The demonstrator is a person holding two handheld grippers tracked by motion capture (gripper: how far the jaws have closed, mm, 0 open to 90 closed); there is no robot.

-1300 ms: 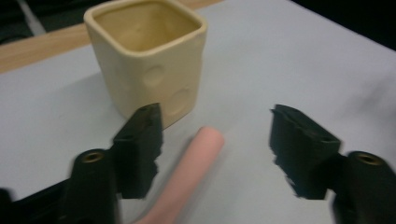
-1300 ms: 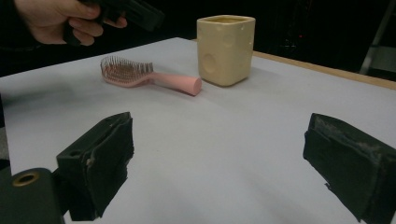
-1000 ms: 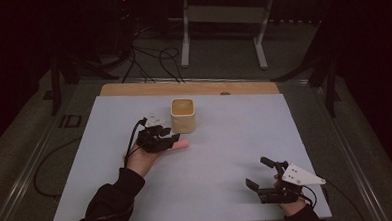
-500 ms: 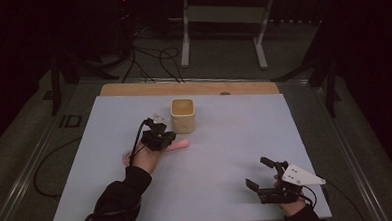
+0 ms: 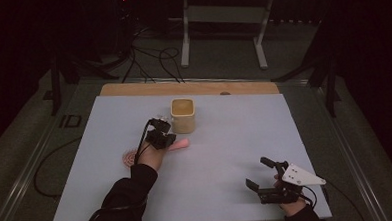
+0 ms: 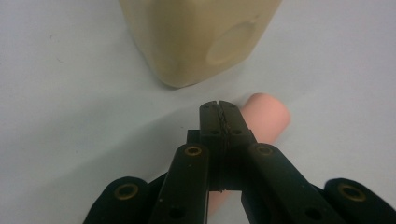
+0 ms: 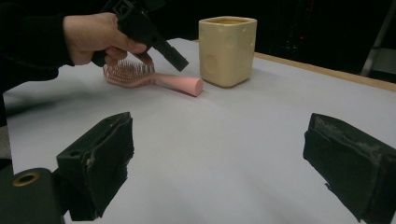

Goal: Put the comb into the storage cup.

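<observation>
A pink hairbrush (image 5: 179, 144) lies flat on the white table, bristles up, its handle end pointing at a cream square cup (image 5: 183, 116). My left gripper (image 5: 169, 138) hovers shut just above the handle (image 6: 269, 116), its jaws pressed together with nothing between them, a short way from the cup (image 6: 201, 37). Near the table's front right edge my right gripper (image 5: 259, 174) stands open and holds nothing. The right gripper view looks across at the brush (image 7: 140, 74), the cup (image 7: 228, 49) and the left gripper (image 7: 180, 60) held over the handle.
The white mat (image 5: 235, 139) covers a table with a wooden strip (image 5: 133, 89) at its far edge. A metal stand (image 5: 220, 19) and cables (image 5: 151, 57) are on the dark floor beyond.
My left hand has crept forward toward the cup along the brush, which leaves the brush head showing behind it. The right gripper has stayed still.
</observation>
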